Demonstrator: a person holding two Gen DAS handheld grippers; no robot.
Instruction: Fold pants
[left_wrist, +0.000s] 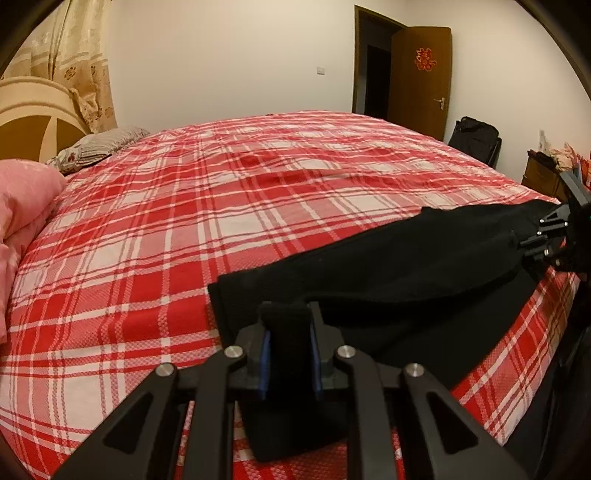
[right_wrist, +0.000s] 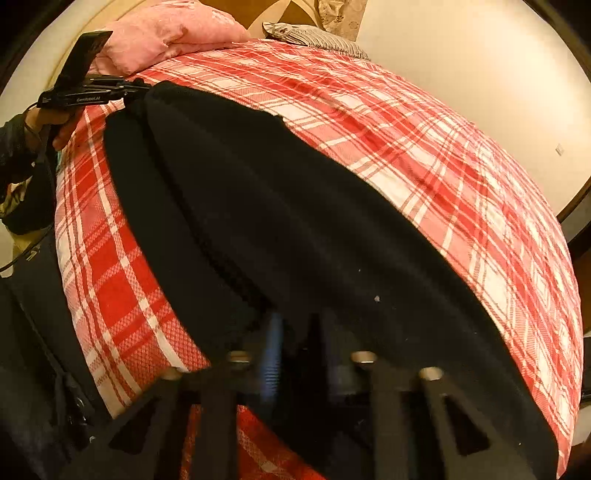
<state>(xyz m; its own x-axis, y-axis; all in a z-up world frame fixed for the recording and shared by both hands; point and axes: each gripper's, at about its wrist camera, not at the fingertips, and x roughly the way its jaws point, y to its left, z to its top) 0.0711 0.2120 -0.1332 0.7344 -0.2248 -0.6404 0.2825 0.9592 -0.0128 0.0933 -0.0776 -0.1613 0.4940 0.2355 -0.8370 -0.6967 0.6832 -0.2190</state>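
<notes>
On the near edge of the bed, over the red and white plaid sheet (left_wrist: 155, 236), the black pants (left_wrist: 388, 266) are stretched out in a long strip between the two grippers. The left gripper (left_wrist: 288, 350) has its blue-padded fingers (left_wrist: 264, 358) clamped on a thick fold of the black fabric, which stands up between the pads and hangs down below them. Pretty clear pinch, no gap showing around the cloth.

Over at the far right of the left wrist view, the right gripper (left_wrist: 535, 240) is biting the other end of the pants, with the cloth bunching right at its tips. In the right wrist view the right gripper (right_wrist: 295, 343) is blurry, but black fabric sits between its fingers and the blue pad (right_wrist: 271, 354) is just about readable, so it looks pinched on the pants (right_wrist: 295, 221) too. From there the pants run away across the sheet (right_wrist: 461, 177) to the left gripper (right_wrist: 142, 86), held in the person's left hand (right_wrist: 51, 122).

The cloth sags a bit in the middle, and a second layer lies flat on the sheet under the raised part.

Other stuff around: a pink pillow (left_wrist: 26, 199) and a striped grey pillow (left_wrist: 99, 147) by the headboard (left_wrist: 29, 114), gold curtains (left_wrist: 81, 62), and an open wooden door (left_wrist: 421, 81) at the back.
</notes>
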